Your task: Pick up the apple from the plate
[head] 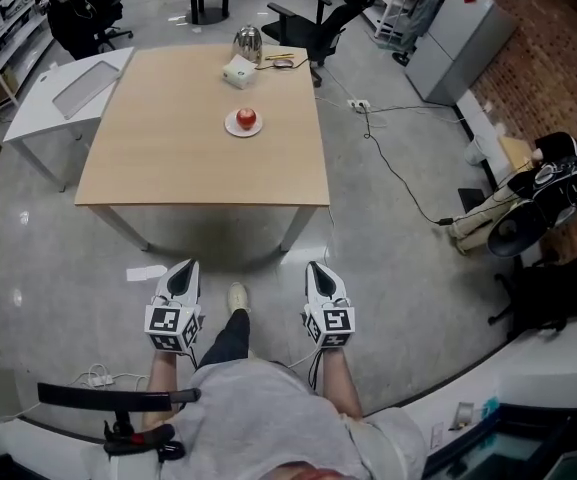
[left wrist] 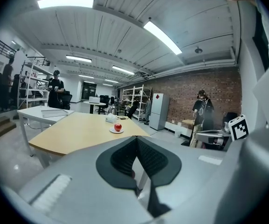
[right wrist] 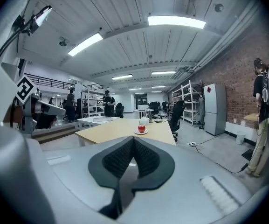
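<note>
A red apple (head: 246,118) sits on a small white plate (head: 232,125) toward the far middle of a light wooden table (head: 168,158). Both grippers hover over the floor, well short of the table's near edge. My left gripper (head: 183,270) and my right gripper (head: 315,268) point at the table side by side, each shut with nothing between its jaws. In the left gripper view, the apple (left wrist: 118,127) shows small and far beyond the closed left gripper (left wrist: 135,139). The right gripper view shows the apple (right wrist: 141,129) just above the closed right gripper (right wrist: 133,139).
A metal kettle (head: 247,43), a white box (head: 239,71) and pens (head: 280,59) stand at the table's far end. A white side table (head: 73,93) is at the left, an office chair (head: 320,23) behind. Cables (head: 393,163) cross the floor at the right. The person's shoe (head: 237,296) is between the grippers.
</note>
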{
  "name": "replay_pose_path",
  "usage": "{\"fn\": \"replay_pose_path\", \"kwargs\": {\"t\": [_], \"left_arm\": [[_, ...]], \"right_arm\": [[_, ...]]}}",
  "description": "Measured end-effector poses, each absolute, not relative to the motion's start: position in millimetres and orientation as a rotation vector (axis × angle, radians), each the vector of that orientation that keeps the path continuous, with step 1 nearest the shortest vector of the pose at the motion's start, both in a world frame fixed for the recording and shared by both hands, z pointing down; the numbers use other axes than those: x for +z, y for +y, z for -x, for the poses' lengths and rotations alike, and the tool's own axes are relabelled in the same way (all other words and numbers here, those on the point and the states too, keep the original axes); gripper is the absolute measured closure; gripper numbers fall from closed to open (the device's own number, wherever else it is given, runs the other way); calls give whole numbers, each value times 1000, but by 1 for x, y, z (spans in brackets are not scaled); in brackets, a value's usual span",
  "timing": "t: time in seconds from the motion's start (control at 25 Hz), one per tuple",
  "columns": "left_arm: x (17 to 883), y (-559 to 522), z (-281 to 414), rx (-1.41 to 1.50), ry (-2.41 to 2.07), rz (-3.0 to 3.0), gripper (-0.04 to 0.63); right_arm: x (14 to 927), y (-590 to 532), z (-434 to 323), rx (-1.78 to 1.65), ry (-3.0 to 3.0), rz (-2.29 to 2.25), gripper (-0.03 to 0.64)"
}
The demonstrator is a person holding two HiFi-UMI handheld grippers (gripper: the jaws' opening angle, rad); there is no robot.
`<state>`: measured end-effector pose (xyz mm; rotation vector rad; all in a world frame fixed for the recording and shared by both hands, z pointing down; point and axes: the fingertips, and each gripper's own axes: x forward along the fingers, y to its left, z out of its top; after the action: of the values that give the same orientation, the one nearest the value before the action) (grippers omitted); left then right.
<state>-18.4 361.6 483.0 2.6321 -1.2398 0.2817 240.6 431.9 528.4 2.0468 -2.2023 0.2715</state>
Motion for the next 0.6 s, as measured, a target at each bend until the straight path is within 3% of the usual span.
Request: {"fn": "replay_pose_path", "kwargs": {"t": [0.6], "left_arm": [[486,225,-15,289,-1212,-2610,575]], "right_arm": [[526,292,-268,290,-2201,-1998,611]]}}
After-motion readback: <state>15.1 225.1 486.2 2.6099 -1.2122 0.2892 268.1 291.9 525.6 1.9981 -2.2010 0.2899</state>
